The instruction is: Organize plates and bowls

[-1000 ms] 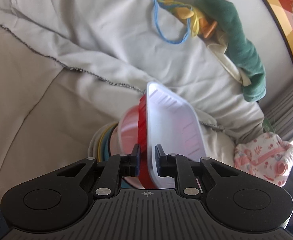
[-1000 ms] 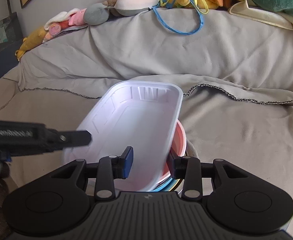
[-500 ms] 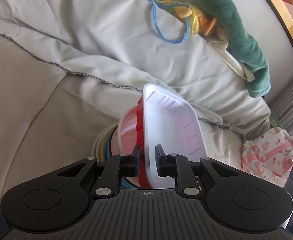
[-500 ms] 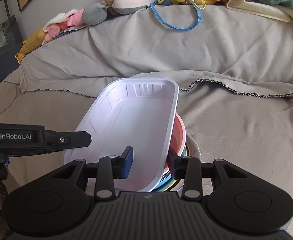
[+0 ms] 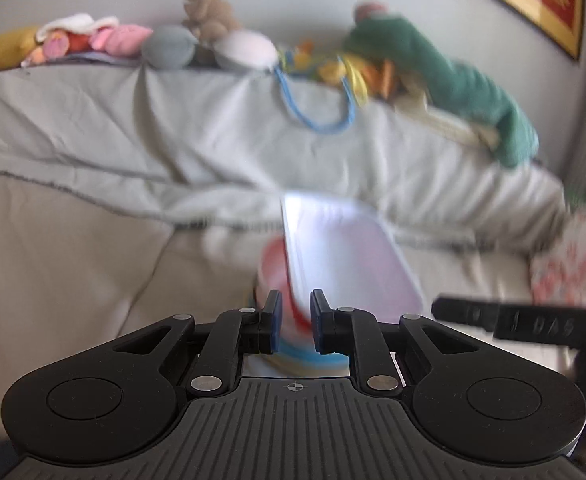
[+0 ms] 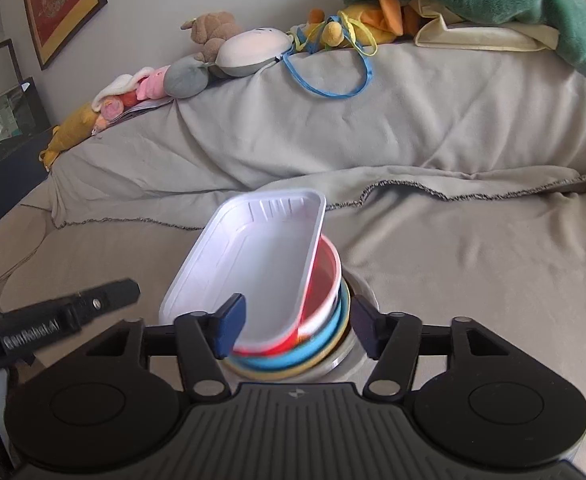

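Although the left wrist view is blurred, the left gripper (image 5: pixel 296 320) appears pinched on the near rim of the white tray (image 5: pixel 345 256), which leans in the red bowl (image 5: pixel 275 272). In the right wrist view the right gripper (image 6: pixel 297 326) has its jaws opening, clear of the stacked plates (image 6: pixel 325 346). Stacking looks mostly done; the tray is not yet level. All sits on a grey-covered sofa (image 6: pixel 453 248), plush toys (image 6: pixel 249 50) along its back.
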Action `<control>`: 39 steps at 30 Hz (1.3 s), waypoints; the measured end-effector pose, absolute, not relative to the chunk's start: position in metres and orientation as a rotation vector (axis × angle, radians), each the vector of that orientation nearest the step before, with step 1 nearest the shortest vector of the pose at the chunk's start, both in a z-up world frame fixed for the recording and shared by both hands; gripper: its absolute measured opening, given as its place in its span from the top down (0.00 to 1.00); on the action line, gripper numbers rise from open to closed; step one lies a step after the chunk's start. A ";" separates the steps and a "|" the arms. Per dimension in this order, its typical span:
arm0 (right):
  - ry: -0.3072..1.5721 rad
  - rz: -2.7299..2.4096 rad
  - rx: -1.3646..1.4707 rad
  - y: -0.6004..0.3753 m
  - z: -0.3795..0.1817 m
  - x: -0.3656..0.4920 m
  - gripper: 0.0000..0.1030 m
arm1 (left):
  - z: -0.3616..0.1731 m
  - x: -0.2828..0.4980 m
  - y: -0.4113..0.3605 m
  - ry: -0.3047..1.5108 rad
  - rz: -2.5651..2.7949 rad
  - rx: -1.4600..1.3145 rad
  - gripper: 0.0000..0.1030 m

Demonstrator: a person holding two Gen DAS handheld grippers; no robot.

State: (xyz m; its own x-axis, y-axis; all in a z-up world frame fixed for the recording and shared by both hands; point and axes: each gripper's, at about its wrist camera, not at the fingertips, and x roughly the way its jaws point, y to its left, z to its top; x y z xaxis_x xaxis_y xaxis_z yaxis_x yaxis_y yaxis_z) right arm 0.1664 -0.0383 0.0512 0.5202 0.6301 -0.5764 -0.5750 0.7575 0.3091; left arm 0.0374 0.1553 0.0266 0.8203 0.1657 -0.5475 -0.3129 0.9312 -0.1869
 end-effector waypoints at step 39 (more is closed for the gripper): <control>0.884 0.681 -0.001 -0.084 0.006 0.085 0.30 | -0.002 -0.008 0.067 0.712 0.247 -0.202 0.84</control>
